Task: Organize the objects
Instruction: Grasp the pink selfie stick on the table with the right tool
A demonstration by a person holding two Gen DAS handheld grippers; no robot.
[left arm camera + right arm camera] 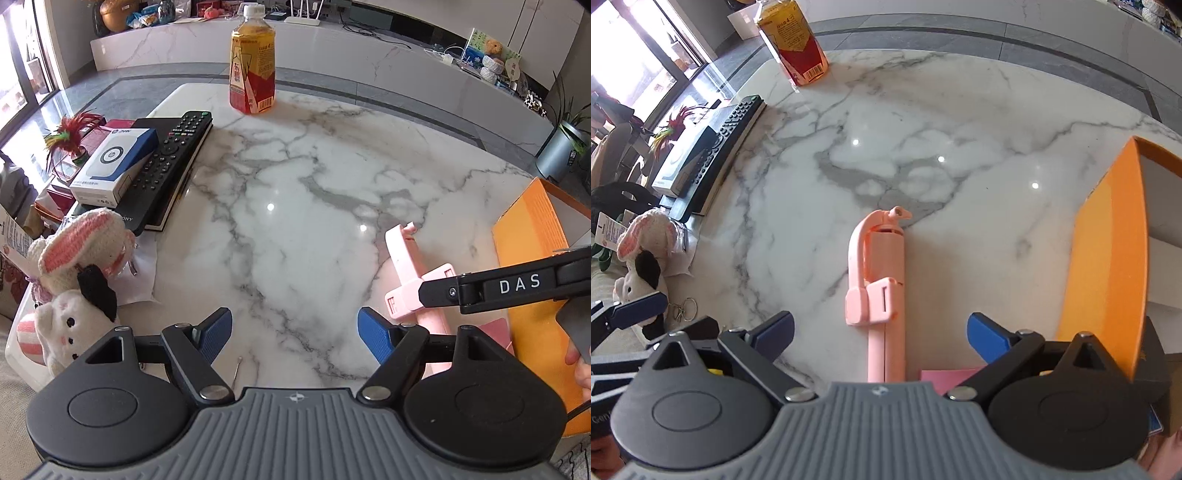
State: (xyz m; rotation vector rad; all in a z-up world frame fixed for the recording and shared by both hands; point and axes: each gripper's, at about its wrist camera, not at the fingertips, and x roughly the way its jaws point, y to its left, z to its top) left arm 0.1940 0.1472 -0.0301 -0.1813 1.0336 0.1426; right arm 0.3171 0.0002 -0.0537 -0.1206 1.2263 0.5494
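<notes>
A pink selfie stick (882, 284) lies on the marble table (923, 129), its folded head pointing away from me. My right gripper (881, 338) hangs open above its handle, one blue pad on each side, not touching it. In the left wrist view the same pink selfie stick (404, 258) lies at the right, partly behind the right gripper's black finger (491, 291). My left gripper (294, 338) stands open over bare marble (295, 221) with nothing between its pads. An orange box (1108, 266) stands open just right of the stick.
A tea bottle (253, 62) stands at the table's far edge. A black remote (168, 166), a white and blue box (114, 166) and a feather shuttlecock (74, 133) lie at the left. Knitted plush toys (77, 273) sit at the near left. A pink card (947, 376) lies under the right gripper.
</notes>
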